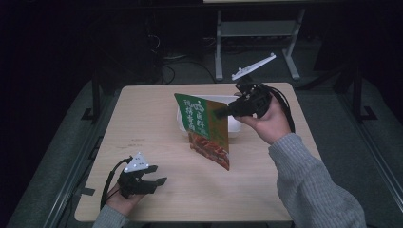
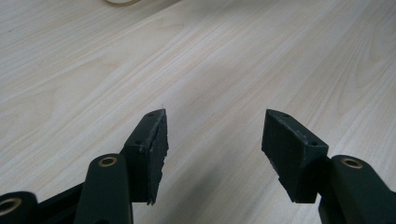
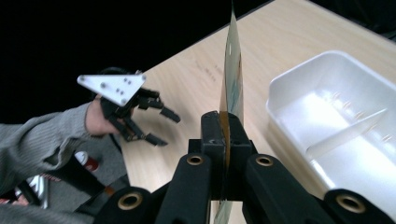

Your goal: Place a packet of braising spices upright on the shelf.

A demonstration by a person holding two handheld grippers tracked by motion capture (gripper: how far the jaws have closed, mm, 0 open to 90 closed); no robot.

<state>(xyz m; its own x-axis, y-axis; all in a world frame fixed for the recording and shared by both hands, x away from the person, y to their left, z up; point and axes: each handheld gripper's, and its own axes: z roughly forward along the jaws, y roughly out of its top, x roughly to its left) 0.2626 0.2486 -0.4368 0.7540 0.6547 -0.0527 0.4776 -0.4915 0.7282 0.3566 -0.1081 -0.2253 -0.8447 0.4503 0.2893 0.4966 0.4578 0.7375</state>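
A: Right gripper (image 1: 219, 113) status?
B: Clamped on my packet (image 1: 208, 129), edge pinched between both jaws, hanging above the table (image 1: 157, 142) in front of the white tray (image 3: 327, 93).
A: Left gripper (image 1: 159, 176)?
B: Mine sits low at the near-left corner, jaws apart, nothing between them, well away from the packet.

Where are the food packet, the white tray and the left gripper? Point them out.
food packet (image 1: 209, 133): high view, middle of its printed face
white tray (image 3: 327, 63): right gripper view, far rim
left gripper (image 1: 154, 175): high view, between its fingertips
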